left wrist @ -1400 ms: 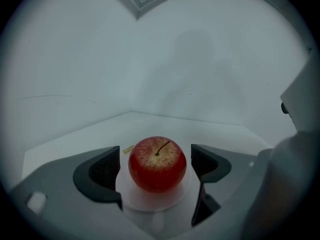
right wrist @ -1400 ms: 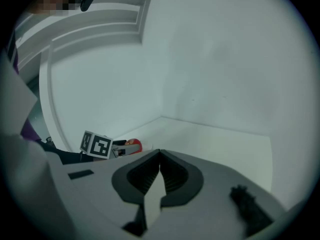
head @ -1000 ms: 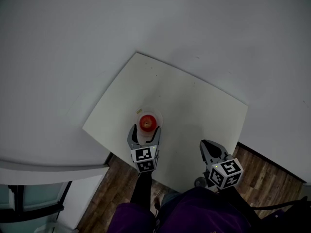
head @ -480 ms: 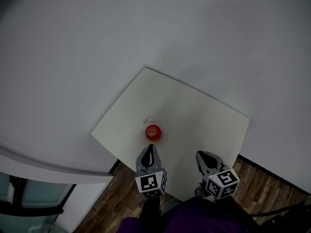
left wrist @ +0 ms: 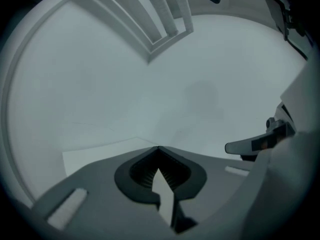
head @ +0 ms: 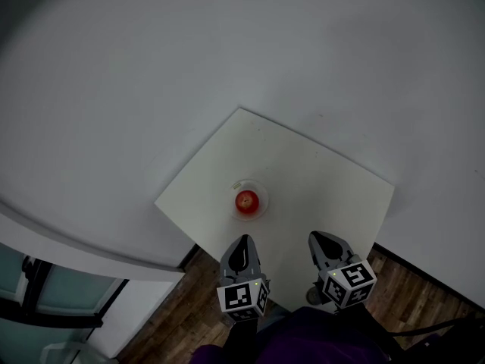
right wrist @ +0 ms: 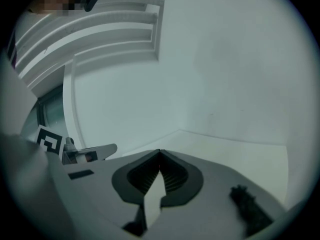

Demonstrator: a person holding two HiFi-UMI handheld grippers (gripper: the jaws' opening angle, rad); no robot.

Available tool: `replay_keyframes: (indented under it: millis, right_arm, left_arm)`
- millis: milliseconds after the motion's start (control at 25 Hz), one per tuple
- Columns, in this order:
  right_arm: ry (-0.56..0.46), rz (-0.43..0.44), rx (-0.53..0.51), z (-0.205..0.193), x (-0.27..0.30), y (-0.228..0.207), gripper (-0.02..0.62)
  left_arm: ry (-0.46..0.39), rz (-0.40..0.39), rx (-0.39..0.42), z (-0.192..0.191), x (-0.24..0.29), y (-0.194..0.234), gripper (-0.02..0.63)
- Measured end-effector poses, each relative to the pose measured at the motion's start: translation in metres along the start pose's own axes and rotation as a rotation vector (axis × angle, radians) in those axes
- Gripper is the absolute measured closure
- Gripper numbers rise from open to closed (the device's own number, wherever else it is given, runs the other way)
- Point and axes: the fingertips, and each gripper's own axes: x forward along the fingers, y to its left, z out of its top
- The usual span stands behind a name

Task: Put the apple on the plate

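Note:
In the head view a red apple (head: pixel 245 200) rests on a small clear plate (head: pixel 260 189) near the front left of a white square table (head: pixel 318 180). My left gripper (head: pixel 242 246) hangs over the table's near edge, a short way in front of the apple, shut with nothing in it. My right gripper (head: pixel 324 240) is beside it to the right, also shut and empty. In the left gripper view the jaws (left wrist: pixel 159 149) meet at their tips. The right gripper view shows its jaws (right wrist: pixel 160 152) closed the same way. Neither gripper view shows the apple or the plate.
White walls rise behind and left of the table. A white curved ledge (head: pixel 91 241) runs at the lower left, with a glass panel below it. Wooden floor (head: pixel 424 309) shows in front of the table. The person's purple clothing fills the bottom edge.
The left gripper was open around the apple on the plate; it has let go, drawn back toward the person and risen, and is now shut. The right gripper rose slightly.

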Motion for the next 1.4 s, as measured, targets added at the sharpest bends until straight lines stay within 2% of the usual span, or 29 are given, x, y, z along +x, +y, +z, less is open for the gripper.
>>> replay_keyframes:
  millis: [280,720,1160,1400]
  right_arm:
    - [-0.034,0.023,-0.020,0.009,-0.009,0.011,0.584]
    - [-0.040,0.046,-0.050,0.013,-0.015,0.024,0.584]
    - [-0.058,0.023,-0.053,0.016,-0.019,0.023,0.584]
    - [-0.050,0.024,-0.079,0.015,-0.018,0.026,0.584]
  left_arm:
    - [0.030,-0.016,0.007,-0.008,-0.014,-0.016,0.598]
    - [0.000,-0.025,0.011,0.003,-0.026,-0.026,0.598]
    - [-0.014,-0.026,0.013,0.006,-0.031,-0.028,0.598]
    - [-0.025,0.005,0.018,0.009,-0.032,-0.022,0.598]
